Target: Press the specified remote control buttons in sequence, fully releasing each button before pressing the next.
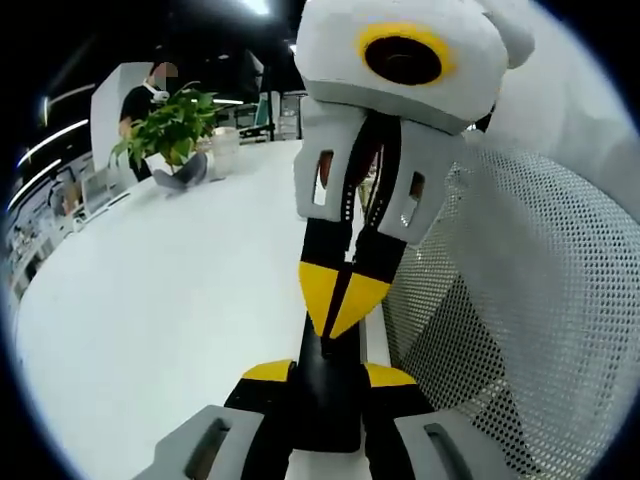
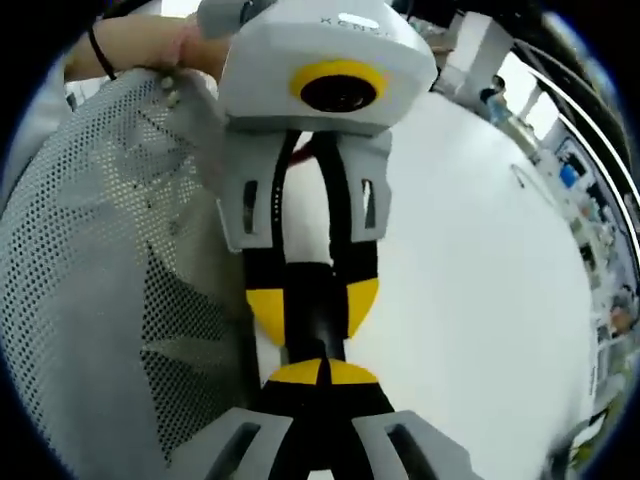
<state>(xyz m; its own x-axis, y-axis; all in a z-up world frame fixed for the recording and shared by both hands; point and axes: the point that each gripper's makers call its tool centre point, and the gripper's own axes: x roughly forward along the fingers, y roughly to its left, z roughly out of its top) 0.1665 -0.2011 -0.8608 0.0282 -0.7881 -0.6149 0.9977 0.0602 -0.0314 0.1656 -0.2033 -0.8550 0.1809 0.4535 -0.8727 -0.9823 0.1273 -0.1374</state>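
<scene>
The left gripper (image 1: 325, 375) clamped one end of the black remote (image 1: 328, 395); the right gripper (image 2: 322, 372), its tips pressed together (facing the other's), met its far end, lengthwise between them, at the white table (image 1: 150, 310) edge.

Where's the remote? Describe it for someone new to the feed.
At the white table's edge, beside the grey mesh, the two grippers meet. The remote is the black slab clamped between the left gripper's yellow pads; the right gripper's shut tips touch its end.
</scene>
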